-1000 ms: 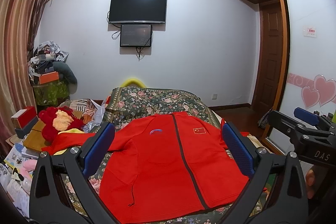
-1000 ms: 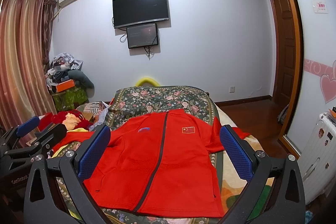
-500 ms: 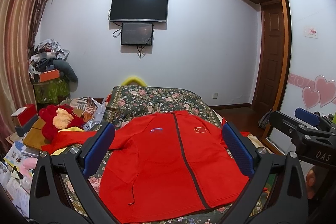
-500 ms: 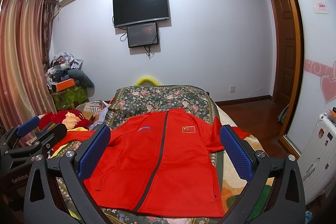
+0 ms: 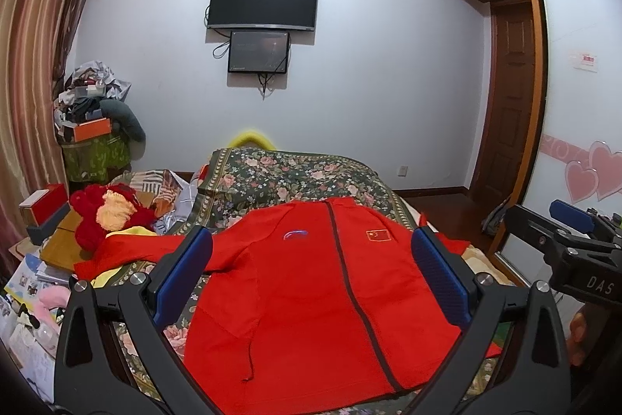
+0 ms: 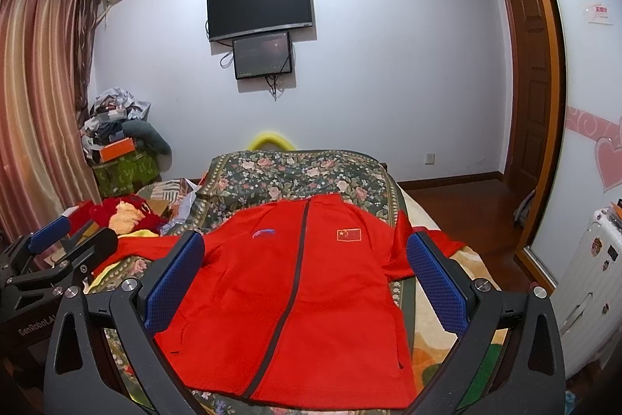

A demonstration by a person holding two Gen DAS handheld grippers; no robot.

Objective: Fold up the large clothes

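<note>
Left wrist view: the left gripper [image 5: 311, 275], black with blue ribbed pads [image 5: 182, 275], hangs above the bed with its jaws spread wide and nothing between them; beneath it a bright red zip-front jacket [image 5: 311, 302] lies flat, front up and zipped, on a dark floral bedspread [image 5: 295, 174]; one sleeve stretches out to the left edge of the bed, toward a red and cream plush toy [image 5: 109, 212]; the right gripper [image 5: 571, 240] shows at the right edge, above the bed's right side; on the far white wall hang a black television [image 5: 263, 2] and a smaller dark screen [image 5: 259, 51] just below it; compared with a second ago the view has barely shifted, the jacket lies the same, and the jaws are as wide as before.

Right wrist view: the right gripper [image 6: 305, 279] is likewise held wide apart and empty over the jacket [image 6: 295, 298]; the garment covers the near part of the bedspread [image 6: 299, 170], its collar pointing away toward the wall; the left gripper [image 6: 54, 251] sits at the left edge beside the spread sleeve; a white suitcase [image 6: 587, 298] stands at the right; nothing here has moved noticeably since the earlier frames.
</note>
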